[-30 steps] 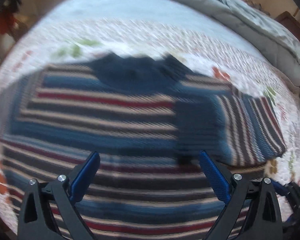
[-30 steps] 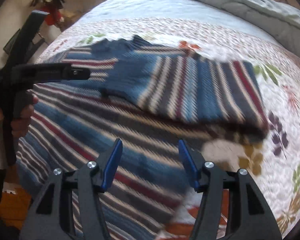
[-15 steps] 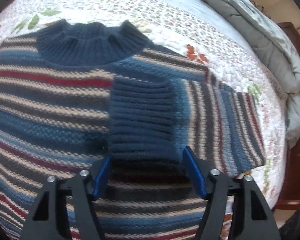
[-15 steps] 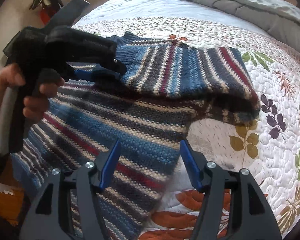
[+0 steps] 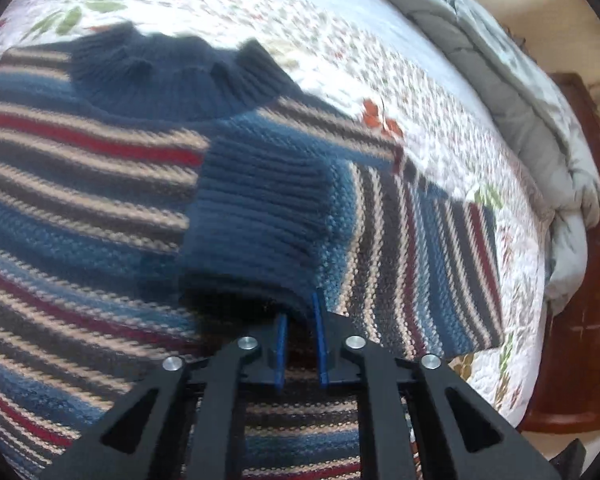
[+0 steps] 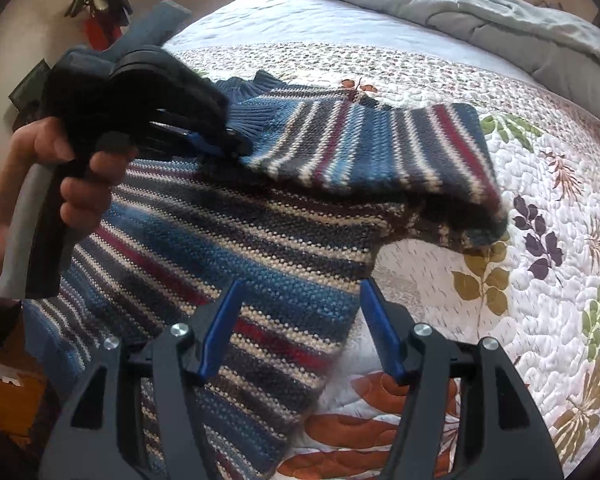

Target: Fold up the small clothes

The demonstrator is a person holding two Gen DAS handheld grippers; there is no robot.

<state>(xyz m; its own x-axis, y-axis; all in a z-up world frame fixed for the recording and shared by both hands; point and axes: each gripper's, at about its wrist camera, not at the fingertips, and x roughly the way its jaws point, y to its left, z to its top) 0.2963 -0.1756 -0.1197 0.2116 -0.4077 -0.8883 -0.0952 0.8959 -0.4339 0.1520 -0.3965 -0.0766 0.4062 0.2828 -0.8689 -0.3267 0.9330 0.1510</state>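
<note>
- a striped knit sweater point(image 6: 236, 248) lies flat on the quilted bedspread point(image 6: 540, 208) of a bed, with its dark blue ribbed collar point(image 5: 168, 76) at the far side.
- one sleeve point(image 6: 364, 148) is folded across the chest, and its dark blue ribbed cuff point(image 5: 256, 224) rests on the middle of the body.
- the left gripper point(image 5: 300, 320) is clenched on the near edge of this cuff; the blue pads stand almost together with a small bite of knit pinched between them.
- the right gripper point(image 6: 300, 312) is released, jaws apart, hovering just above the side edge of the sweater body below the armpit. nothing is between its fingers point(image 6: 220, 320) yet.
- a hand point(image 6: 56, 184) holds the handle of the left gripper, seen at the left in the right wrist view.
- how the sweater will handle, as i judge it: the knit is thick, soft and a little heavy for its size. it will sag and stretch if lifted by one point only.
- the ribbed cuff is the firmest part of the sleeve, so the hold there looks good. the rough yarn should not slip from the pads.
- for the body, i think the best hold is the side seam or the hem, where the fabric is doubled, and not the loose middle.
- a gray comforter point(image 6: 480, 12) is bunched at the far end of the bed, well apart from the sweater.
</note>
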